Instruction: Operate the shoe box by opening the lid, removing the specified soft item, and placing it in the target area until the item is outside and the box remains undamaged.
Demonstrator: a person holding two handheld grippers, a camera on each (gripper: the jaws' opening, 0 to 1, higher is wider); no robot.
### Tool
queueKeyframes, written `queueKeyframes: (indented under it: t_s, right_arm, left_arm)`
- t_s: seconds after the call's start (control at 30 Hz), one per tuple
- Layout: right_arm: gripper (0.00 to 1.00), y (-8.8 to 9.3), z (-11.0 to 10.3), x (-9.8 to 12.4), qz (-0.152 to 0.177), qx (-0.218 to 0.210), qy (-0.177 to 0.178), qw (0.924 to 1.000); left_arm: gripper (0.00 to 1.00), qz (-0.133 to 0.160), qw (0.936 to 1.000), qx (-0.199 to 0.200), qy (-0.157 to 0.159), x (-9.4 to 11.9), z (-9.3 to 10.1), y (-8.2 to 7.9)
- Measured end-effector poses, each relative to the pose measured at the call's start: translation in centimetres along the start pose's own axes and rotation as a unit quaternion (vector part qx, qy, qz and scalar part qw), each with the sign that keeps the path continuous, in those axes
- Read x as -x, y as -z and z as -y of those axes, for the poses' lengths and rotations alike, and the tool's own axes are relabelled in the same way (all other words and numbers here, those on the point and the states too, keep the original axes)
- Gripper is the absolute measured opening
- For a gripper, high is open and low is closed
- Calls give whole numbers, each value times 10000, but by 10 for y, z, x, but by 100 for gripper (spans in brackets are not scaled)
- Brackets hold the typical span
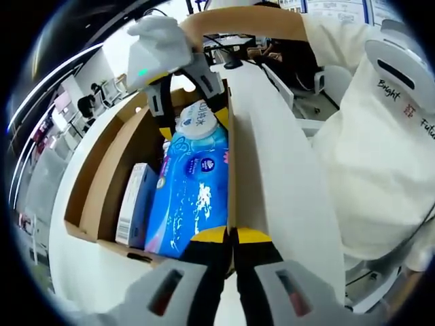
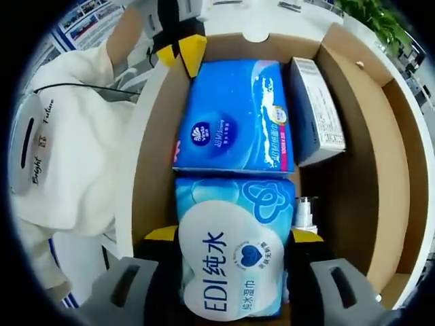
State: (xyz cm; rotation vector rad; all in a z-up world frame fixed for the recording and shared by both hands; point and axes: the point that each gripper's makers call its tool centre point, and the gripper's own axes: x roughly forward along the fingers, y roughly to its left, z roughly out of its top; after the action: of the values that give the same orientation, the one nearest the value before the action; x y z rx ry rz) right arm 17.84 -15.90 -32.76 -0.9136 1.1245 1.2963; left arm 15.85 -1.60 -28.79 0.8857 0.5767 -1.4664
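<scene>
- Left gripper view: the left gripper [image 1: 232, 239] rises from 6 o'clock, its yellow-tipped fingers [image 1: 212, 236] pressed together on the near edge of the shoe box's [image 1: 102, 170] right wall.
- The shoe box is open, a brown cardboard interior inside a white outer shell; its lid [image 1: 272, 149] stands raised along the right side, running from 6 o'clock towards 12 o'clock.
- Inside the box, the blue tissue pack [image 1: 194, 200] lies near the centre, with a white carton [image 1: 134, 204] just beside it at 9 o'clock.
- At 12 o'clock in this view, the right gripper [image 1: 187, 112] reaches into the far end of the box, its fingers set at either side of the wet-wipe pack [image 1: 198, 122].
- Right gripper view: the right gripper [image 2: 231, 238] enters from 6 o'clock, its fingers [image 2: 160, 234] pinching the wet-wipe pack [image 2: 231, 261] at both sides; the pack is still inside the shoe box [image 2: 380, 156].
- Beyond it, towards 12 o'clock, lie the blue tissue pack [image 2: 234, 115] and, at 2 o'clock, the white carton [image 2: 314, 112], touching each other.
- The left gripper [image 2: 183, 47] appears at 11 o'clock, at the box edge.
- The box rests on a white worktop [image 1: 75, 272].
- A person in a white garment [image 1: 380, 156] stands at 3 o'clock in the left gripper view; office furniture shows behind, and a green plant [image 2: 374, 17] at 1 o'clock in the right gripper view.
</scene>
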Motion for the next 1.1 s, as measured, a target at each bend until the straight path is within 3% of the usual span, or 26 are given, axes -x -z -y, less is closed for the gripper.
queueKeyframes:
  t_s: [0.63, 0.73, 0.9, 1.1]
  right_arm:
    - [62, 0, 1, 0, -213, 75, 91, 9997]
    - [62, 6, 2, 3, -461, -40, 118, 9989]
    - [61, 7, 1, 3, -501, 40, 80, 9987]
    - [64, 10, 6, -7, -859, -54, 185, 9961]
  left_arm:
    - [2, 22, 10000, 22, -4, 1, -1, 0]
    - [2, 29, 10000, 26, -8, 1, 0, 0]
    - [2, 50, 10000, 15, -26, 1, 0, -1]
    - [2, 41, 10000, -35, -45, 1, 1, -1]
